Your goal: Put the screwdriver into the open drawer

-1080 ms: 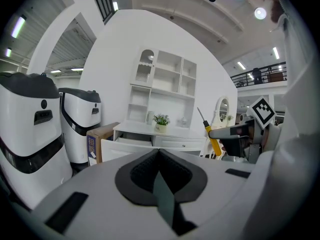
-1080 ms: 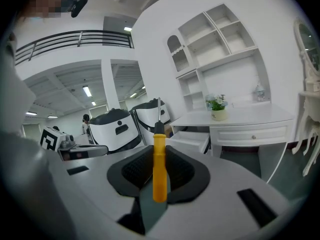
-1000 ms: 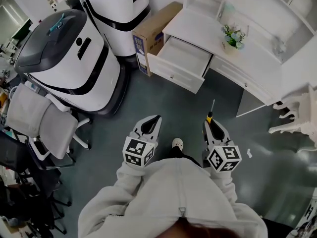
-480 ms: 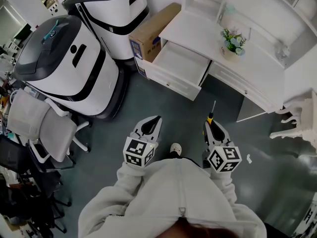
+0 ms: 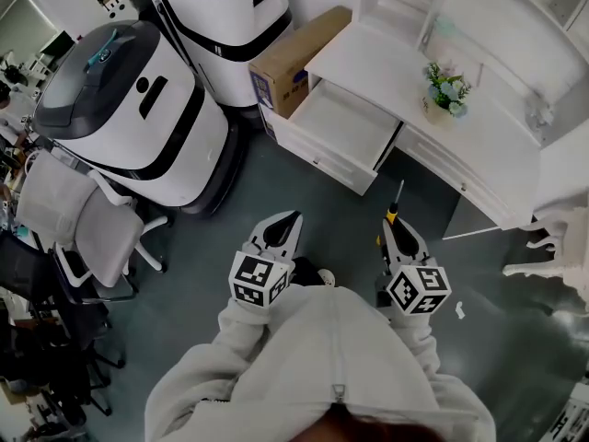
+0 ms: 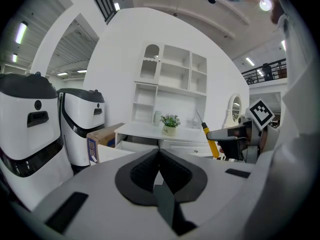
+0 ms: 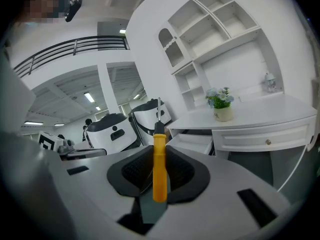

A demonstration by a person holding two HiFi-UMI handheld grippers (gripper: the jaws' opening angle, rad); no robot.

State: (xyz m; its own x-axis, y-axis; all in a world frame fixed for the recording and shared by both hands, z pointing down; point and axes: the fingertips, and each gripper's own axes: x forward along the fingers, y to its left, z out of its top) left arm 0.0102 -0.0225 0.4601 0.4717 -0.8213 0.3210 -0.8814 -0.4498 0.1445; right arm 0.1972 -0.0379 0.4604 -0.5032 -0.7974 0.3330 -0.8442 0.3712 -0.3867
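The fingers [image 7: 182, 173] of the right gripper [image 5: 396, 232] pinch the yellow handle of the screwdriver [image 7: 159, 164], which stands upright between them with its thin metal shaft poking out past the tips. The left gripper [image 5: 282, 228] is held alongside at about the same height, its fingers [image 6: 142, 169] pressed together at the tips with nothing between them. Both are carried low in front of a person in a pale sweatshirt [image 5: 331, 366], over the dark grey floor [image 5: 322, 205].

From above, the screwdriver points toward the white table [image 5: 368, 58] and is well apart from it. The drawer [image 5: 342, 122] is pulled out from under the near edge of the table, its white inside showing. A small potted plant [image 5: 444, 88] sits on the table to the right of the drawer. A cardboard box [image 5: 299, 58] stands against the drawer's left side. Farther left are two large white-and-black machines [image 5: 129, 109], and a grey office chair [image 5: 74, 219] stands beside the nearer one.
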